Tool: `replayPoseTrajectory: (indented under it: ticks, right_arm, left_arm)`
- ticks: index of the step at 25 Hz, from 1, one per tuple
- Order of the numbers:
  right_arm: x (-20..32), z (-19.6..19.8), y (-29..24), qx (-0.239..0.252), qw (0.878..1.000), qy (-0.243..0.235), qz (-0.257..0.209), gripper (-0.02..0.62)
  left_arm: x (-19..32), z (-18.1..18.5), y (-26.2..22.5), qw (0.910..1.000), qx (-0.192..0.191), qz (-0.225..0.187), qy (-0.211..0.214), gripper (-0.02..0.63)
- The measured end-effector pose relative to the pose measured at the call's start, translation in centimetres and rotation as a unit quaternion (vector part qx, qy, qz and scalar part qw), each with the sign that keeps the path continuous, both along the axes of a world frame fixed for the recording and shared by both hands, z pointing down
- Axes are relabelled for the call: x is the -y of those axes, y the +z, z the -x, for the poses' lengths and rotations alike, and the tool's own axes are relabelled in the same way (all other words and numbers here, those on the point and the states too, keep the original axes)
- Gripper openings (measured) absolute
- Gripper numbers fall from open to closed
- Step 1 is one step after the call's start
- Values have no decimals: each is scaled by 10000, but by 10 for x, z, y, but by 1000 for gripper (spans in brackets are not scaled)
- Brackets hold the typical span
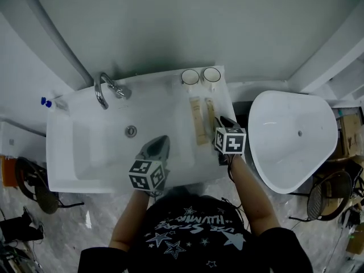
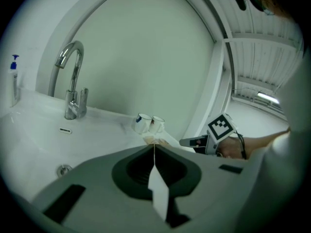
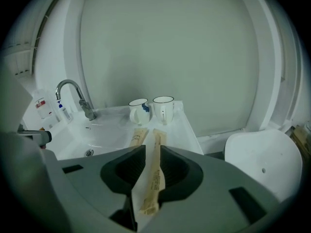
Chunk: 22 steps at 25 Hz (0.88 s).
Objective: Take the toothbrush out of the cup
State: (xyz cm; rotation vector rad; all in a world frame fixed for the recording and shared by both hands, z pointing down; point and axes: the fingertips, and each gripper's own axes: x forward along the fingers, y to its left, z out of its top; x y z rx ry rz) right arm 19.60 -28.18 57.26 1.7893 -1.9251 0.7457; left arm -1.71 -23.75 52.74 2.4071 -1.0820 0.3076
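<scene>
Right gripper (image 3: 151, 149): jaws apart around wrapped toothbrush (image 3: 155, 171), not pinching. Toothbrush lies on sink counter (image 3: 183, 130), outside cups (image 3: 164, 108). Left gripper (image 2: 154, 147): closed, empty. Risk: wrapper catches a jaw, slides off edge.

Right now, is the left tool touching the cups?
Apart. The head view shows the left tool over the sink basin, with a wide gap between it and the cups at the back.

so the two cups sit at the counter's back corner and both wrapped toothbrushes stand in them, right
No. The cups do sit at the back corner of the counter, but both wrapped toothbrushes lie flat on it in front of them; the right gripper view shows it.
</scene>
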Motion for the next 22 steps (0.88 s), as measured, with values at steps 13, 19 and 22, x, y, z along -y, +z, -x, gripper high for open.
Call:
replayPoseTrajectory:
  ticks: [13,19,22]
  right_arm:
    - [-80,8,-24,218,9964,-710,-398,54]
    - [-118,16,-26,456,9925,-1015,-503,25]
    - [-134,27,-21,616,9895,-1226,-464,19]
  left_arm:
    - [-101,-7,-16,9982,174,-108,-563,19]
    - [-152,-2,-16,9957,269,-70,-881,18]
    - [-173,2,-14,9941,273,-3,-1051,20]
